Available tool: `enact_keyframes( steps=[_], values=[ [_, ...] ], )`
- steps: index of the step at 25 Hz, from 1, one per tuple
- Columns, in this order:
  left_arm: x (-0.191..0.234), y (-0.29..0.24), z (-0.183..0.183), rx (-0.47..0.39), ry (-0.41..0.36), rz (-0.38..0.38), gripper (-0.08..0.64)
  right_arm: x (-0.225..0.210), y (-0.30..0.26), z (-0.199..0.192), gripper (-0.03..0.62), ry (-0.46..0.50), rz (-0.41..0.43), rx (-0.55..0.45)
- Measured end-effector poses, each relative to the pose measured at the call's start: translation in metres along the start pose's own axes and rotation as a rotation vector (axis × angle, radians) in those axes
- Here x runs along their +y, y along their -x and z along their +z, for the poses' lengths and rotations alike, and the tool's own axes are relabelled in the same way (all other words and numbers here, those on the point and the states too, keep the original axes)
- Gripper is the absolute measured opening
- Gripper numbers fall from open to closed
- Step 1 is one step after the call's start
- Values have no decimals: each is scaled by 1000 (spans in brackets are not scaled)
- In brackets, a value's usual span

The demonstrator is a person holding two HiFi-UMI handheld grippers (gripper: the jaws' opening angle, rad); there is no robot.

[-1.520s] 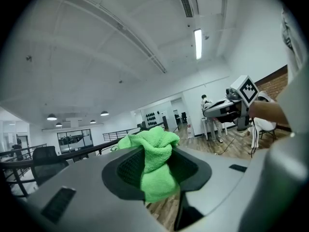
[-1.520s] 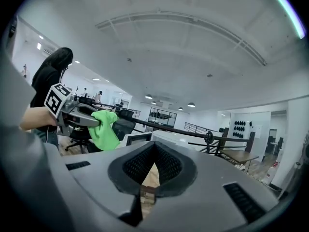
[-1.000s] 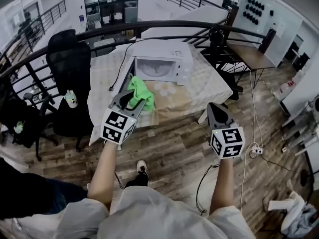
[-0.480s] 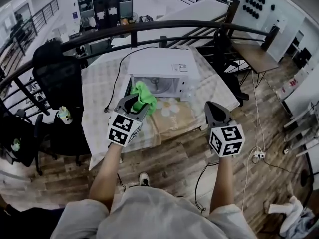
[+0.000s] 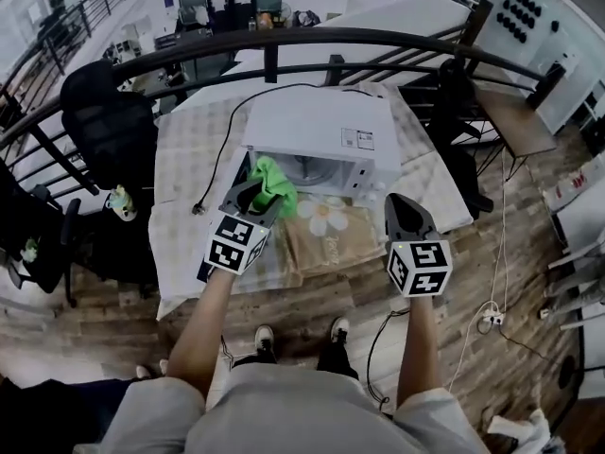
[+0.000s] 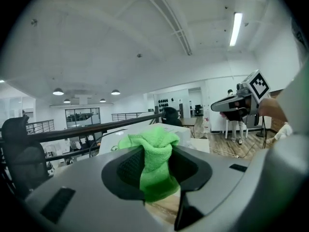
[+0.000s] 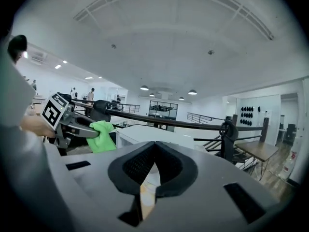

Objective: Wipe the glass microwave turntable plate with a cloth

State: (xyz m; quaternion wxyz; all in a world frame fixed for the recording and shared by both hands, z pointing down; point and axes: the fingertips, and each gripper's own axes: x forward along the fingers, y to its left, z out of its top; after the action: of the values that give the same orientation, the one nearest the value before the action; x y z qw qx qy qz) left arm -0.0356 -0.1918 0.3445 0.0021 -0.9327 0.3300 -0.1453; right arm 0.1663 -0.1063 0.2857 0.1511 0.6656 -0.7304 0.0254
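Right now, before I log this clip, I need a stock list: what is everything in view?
Tablecloth: one, pale checked, centre of the scene.
Microwave: one, white, on the tablecloth, door open.
Mat: one, brown with a white flower, in front of the microwave.
Power cord: one, black, left of the microwave, plug lying on the tablecloth.
Office chair: one, black, left of the tablecloth.
Railing: one, black, behind the microwave.
Desk: one, brown, far right.
Cloth: one, green, held at the microwave's opening.
Left gripper: jaws shut on the cloth.
Right gripper: jaws together, empty.
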Motion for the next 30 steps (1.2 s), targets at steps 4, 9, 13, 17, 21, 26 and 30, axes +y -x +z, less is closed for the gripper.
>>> enact_keyframes(
  steps=[4,9,13,17,21,26,30],
  values=[
    [4,-40,-18,43,81,55,164,-19,-40,-9,14,9,102,-4],
    [19,-89,-53,111,99,107,164,-24,-82,-35,14,61,215,44],
    [31,-132,-89,171,103,127,164,-31,-115,-65,14,34,258,76],
    [56,-176,-124,168,175,184,167,-40,-143,-89,14,28,255,93],
    [84,-215,-157,161,238,255,169,-41,-166,-112,14,34,253,106],
    [94,-250,-196,241,276,288,169,-38,-177,-136,14,13,257,125],
    [92,-267,-204,273,176,286,166,-36,-177,-148,14,31,271,139]
  ],
)
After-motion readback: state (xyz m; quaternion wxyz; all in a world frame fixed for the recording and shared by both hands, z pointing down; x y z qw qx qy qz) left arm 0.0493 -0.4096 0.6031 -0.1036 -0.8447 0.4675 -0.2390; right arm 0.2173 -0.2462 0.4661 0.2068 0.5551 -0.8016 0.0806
